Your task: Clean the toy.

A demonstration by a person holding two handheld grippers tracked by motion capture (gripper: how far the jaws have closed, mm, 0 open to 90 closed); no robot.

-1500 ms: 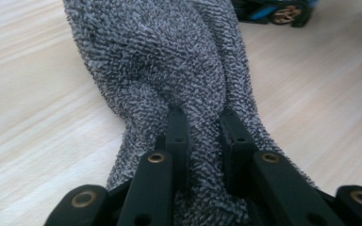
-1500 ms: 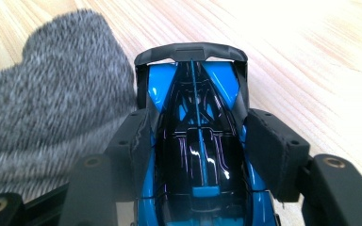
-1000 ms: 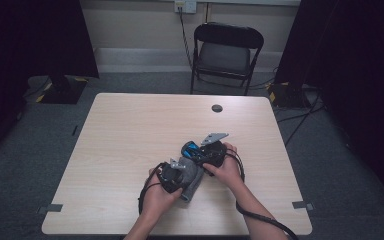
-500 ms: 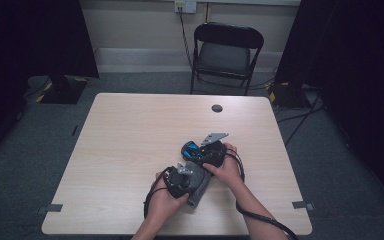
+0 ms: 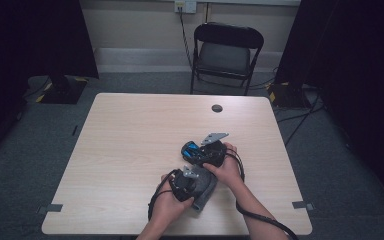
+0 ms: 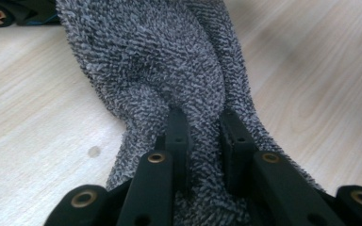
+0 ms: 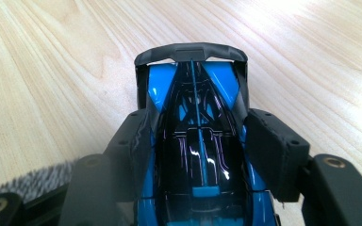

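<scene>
Landmark for this report: the toy car [image 5: 190, 150], blue and black, standing on the table [image 5: 130, 140] toward your right front.

Left side first. The grey towel [image 6: 169, 70] lies on the table just nearer you than the car, bunched into a long fold. Judged from its looped pile, it is soft, light and limp; it will sag and trail, so take it on a gathered ridge, not a single edge. Your left gripper [image 6: 202, 132] does so: its jaws stand nearly together, clamped on a pinch of towel, pile bulging either side of the pads [image 6: 176, 127]. In the high view the left gripper [image 5: 186, 181] sits over the towel [image 5: 203, 192].

Right side. The car [image 7: 195, 141] looks rigid, light, glossy and probably slippery; its rear wing appears the fragile part. Hold the body flanks. Your right gripper [image 7: 195, 136] does that: jaws partway apart, one pad [image 7: 271, 141] pressed on each side of the body, wing clear ahead. In the high view the right gripper [image 5: 211, 151] sits at the car's right.
</scene>
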